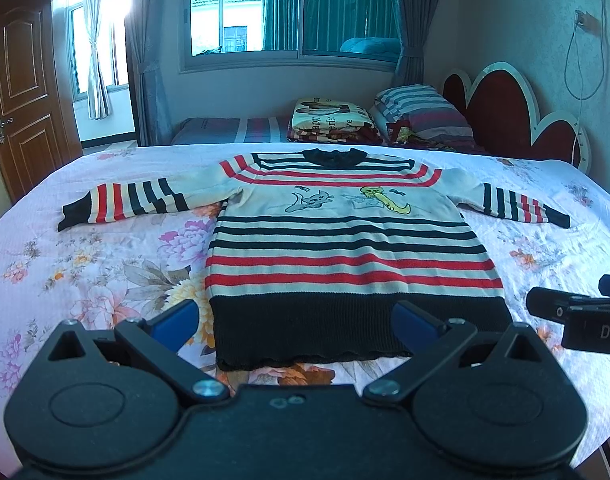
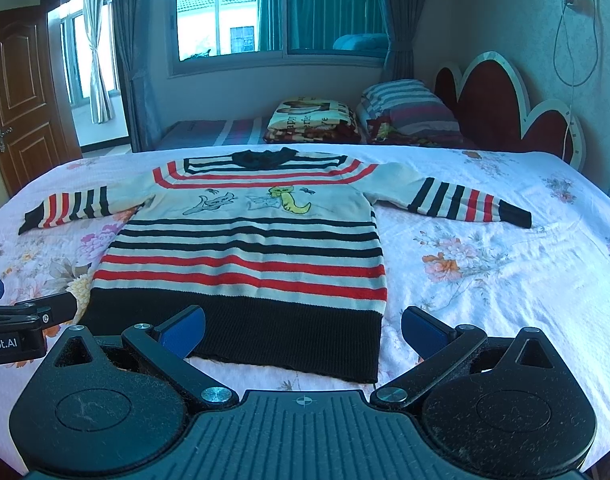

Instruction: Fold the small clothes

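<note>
Striped sweater (image 1: 337, 240) lies flat on the floral bedsheet (image 1: 105, 272), sleeves spread. Left tongs (image 1: 295, 326) and right tongs (image 2: 303, 330) both spread, empty, near hem. Hem's near edge partly hidden behind the blue pads (image 2: 185, 330).

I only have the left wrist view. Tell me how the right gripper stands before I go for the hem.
Observer: The right gripper is open. One pad is over the black hem of the sweater, and the other is over the bedsheet.
Operator: Report the hem's right corner. My own finger blocks it.
Observer: That corner lies on the bedsheet, between the right gripper's two fingers, and nothing grips it.
</note>
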A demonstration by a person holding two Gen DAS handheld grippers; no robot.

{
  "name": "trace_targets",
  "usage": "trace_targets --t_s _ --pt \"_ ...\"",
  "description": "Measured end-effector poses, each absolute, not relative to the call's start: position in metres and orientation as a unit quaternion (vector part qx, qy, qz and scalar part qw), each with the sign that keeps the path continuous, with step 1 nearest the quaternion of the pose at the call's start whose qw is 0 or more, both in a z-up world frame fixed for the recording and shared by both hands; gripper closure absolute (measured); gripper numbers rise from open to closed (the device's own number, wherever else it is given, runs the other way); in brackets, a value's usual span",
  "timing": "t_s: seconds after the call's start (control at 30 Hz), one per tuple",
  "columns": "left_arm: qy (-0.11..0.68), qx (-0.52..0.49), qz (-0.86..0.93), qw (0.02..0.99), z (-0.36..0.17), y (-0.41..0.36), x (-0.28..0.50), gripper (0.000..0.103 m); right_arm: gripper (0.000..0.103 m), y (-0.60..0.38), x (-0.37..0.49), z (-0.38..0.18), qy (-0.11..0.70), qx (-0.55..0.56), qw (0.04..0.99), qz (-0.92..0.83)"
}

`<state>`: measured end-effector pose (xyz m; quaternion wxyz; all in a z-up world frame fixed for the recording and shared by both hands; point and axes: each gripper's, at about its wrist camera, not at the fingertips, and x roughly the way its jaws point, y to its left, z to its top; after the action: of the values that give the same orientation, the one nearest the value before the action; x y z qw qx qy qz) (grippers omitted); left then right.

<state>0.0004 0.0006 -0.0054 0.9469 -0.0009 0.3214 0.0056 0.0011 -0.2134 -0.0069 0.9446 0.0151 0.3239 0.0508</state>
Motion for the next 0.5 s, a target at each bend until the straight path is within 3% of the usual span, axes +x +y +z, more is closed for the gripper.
trace_targets --t_s 0.5 --pt "0.32 0.001 0.007 0.947 -0.0065 -0.0005 -0.0022 0.001 0.0 -0.2153 -0.0016 -0.0041 0.323 0.015 0.945 0.05"
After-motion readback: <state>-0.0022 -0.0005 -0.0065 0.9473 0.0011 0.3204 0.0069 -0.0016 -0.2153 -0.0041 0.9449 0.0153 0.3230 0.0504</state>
